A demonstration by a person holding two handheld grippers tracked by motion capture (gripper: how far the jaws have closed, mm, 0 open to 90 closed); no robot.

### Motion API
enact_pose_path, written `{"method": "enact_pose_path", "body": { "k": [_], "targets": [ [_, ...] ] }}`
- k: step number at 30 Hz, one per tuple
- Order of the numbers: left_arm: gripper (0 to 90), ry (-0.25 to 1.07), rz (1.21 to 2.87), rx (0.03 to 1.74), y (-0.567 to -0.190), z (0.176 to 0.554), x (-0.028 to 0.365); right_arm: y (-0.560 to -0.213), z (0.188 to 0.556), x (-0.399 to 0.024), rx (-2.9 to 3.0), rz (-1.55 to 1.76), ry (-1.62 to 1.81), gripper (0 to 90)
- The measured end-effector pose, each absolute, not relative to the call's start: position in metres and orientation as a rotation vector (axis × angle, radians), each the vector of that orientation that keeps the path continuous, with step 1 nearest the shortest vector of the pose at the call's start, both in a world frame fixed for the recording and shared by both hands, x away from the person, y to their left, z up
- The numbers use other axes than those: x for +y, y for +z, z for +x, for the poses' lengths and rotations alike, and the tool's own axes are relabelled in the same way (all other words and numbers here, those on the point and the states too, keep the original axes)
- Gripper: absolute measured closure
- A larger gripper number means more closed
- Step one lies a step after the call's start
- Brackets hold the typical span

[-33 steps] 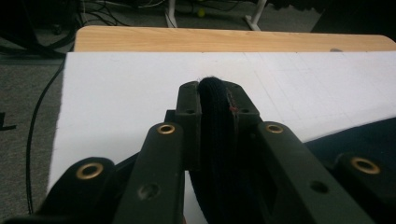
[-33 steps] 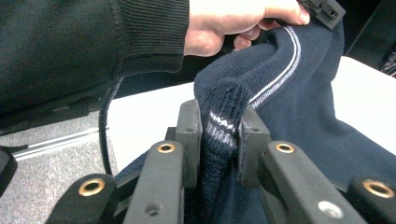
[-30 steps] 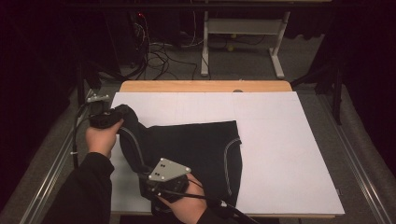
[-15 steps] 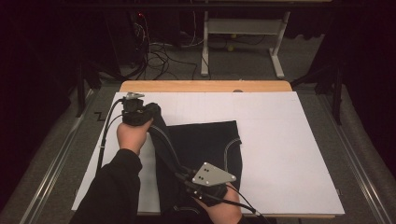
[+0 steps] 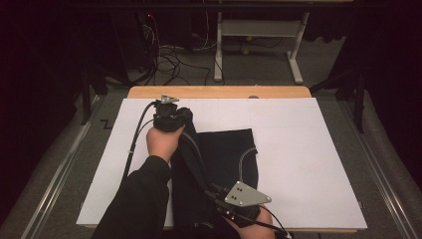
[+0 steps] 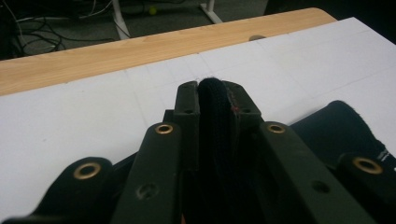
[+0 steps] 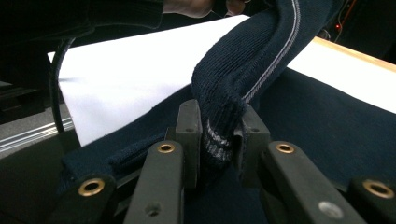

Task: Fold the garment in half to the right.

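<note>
One dark knit garment (image 5: 224, 164) lies on the white sheet (image 5: 308, 164) over the tabletop, toward its near edge and left of centre, partly folded. Its left portion is lifted in a strip between both grippers. Left gripper (image 6: 214, 100), near the far left corner, is clamped on a fold of fabric; right gripper (image 7: 219, 135), at the near edge, pinches the stitched hem. Judgement: to fold cleanly, both hands should travel together, keep the strip taut, and align edges before letting go.
</note>
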State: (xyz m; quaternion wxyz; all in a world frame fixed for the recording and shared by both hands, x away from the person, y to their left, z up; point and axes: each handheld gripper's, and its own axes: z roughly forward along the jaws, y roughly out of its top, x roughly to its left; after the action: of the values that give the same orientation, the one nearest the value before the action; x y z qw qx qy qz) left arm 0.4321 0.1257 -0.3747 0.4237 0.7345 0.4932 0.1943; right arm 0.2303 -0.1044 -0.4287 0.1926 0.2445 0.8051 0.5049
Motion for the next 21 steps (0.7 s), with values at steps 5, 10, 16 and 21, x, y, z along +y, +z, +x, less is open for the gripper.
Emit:
{"method": "enact_pose_path", "body": {
  "k": [5, 10, 16, 21],
  "targets": [
    [74.2, 0.491, 1.862, 1.189, -0.375, 0.432, 0.106, -0.430, 0.226, -0.119, 2.253, 0.709, 1.405, 75.2],
    [74.2, 0.474, 1.879, 1.194, -0.379, 0.436, 0.090, -0.435, 0.224, -0.131, 2.261, 0.741, 1.386, 75.2],
    [74.1, 0.464, 1.922, 1.198, -0.385, 0.442, 0.069, -0.437, 0.221, -0.150, 2.244, 0.790, 1.366, 75.2],
    [74.0, 0.436, 1.957, 1.206, -0.394, 0.447, 0.048, -0.446, 0.219, -0.163, 2.257, 0.821, 1.321, 75.2]
  ]
}}
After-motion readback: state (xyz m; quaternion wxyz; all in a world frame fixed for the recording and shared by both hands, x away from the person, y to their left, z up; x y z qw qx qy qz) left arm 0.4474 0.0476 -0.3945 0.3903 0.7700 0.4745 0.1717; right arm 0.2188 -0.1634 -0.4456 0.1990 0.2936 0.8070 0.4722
